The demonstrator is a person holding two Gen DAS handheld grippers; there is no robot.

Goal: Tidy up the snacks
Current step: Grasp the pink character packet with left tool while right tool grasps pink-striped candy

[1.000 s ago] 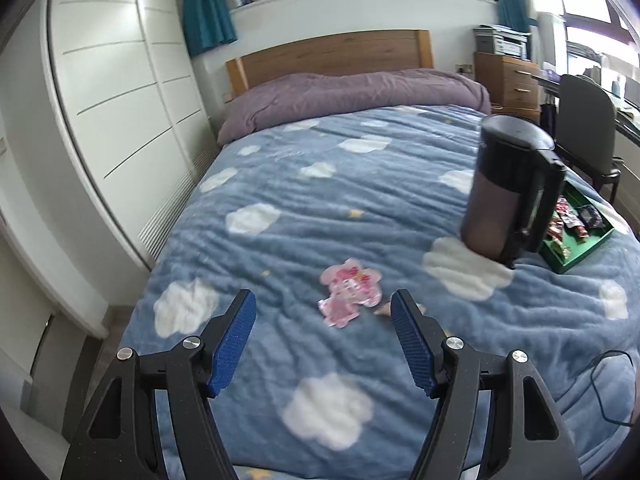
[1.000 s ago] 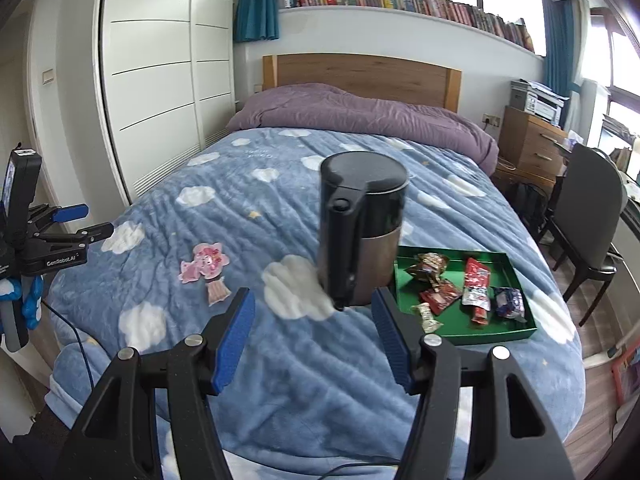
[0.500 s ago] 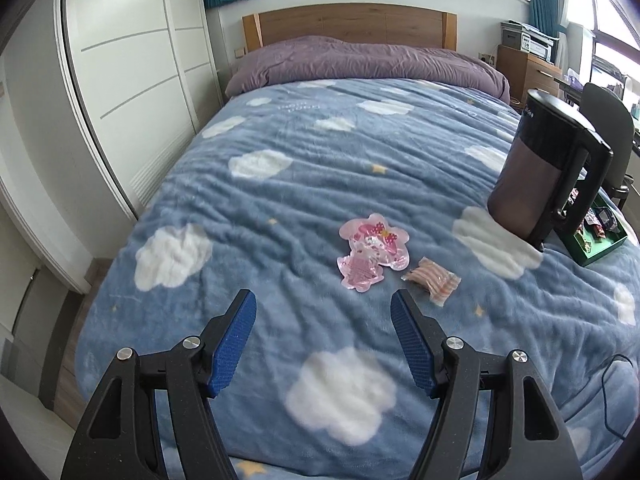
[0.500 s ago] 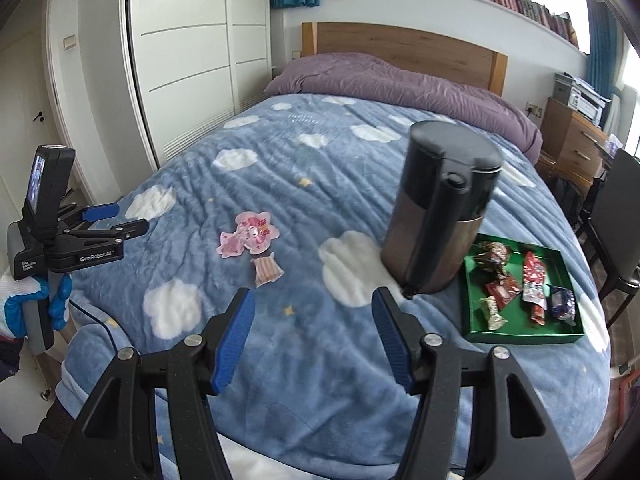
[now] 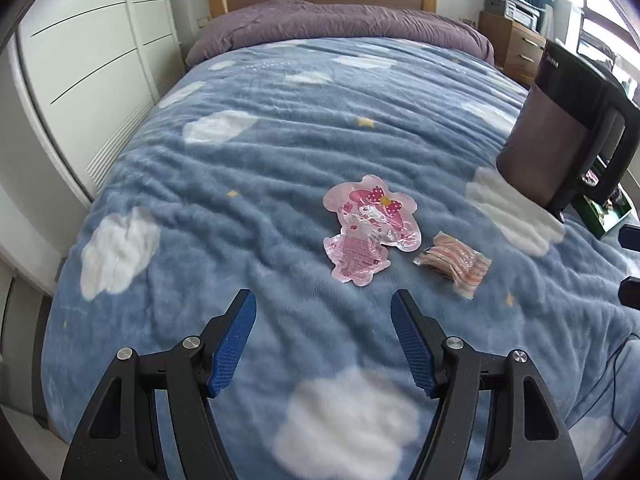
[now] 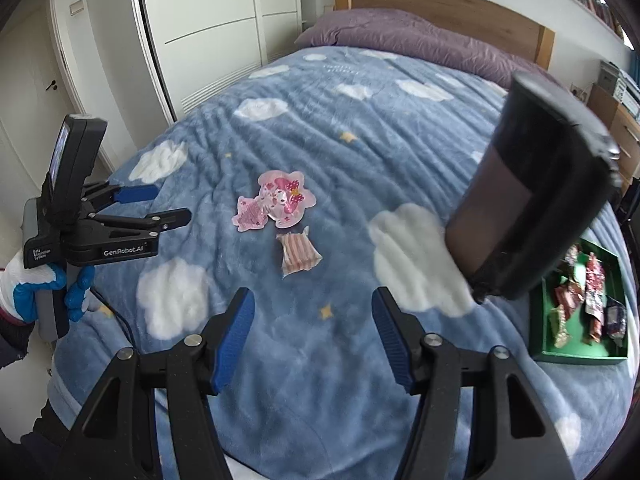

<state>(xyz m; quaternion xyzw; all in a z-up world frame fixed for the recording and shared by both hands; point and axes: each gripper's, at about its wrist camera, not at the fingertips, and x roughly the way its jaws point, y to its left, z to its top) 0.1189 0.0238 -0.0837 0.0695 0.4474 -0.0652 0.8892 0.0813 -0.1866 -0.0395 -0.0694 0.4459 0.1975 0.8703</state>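
Lying flat on the blue cloud-print blanket [image 5: 280,152] of the bed: a pink cartoon-shaped packet [image 5: 370,229] and, just beside it on the kettle side, a small striped packet [image 5: 454,263], the two close but apart. Standing further toward the green tray: a dark kettle [image 5: 560,136], upright on a white cloud patch.

Showing only from the right wrist: the inside of the green tray [image 6: 580,354], just past the kettle [image 6: 532,208], holding several wrapped snacks [image 6: 588,300]; also the left gripper [image 6: 156,204] seen from the side, gripped by a hand in a blue and white glove [image 6: 44,292], well apart from the pink cartoon-shaped packet [image 6: 276,200] and the small striped packet [image 6: 298,256]. Showing only from the left wrist: a wooden drawer unit [image 5: 516,46] behind the kettle.

Hovering over the blanket short of both packets: the left gripper [image 5: 322,344], jaws apart and holding nothing; likewise the right gripper [image 6: 312,340], jaws apart, nothing between them.

Being cut off in the left view: the tray [image 5: 608,222], mostly hidden behind the kettle, contents hard to make out; also two dark bits at the frame edge beside the tray, too cropped to identify. Print on both packets too small to read.
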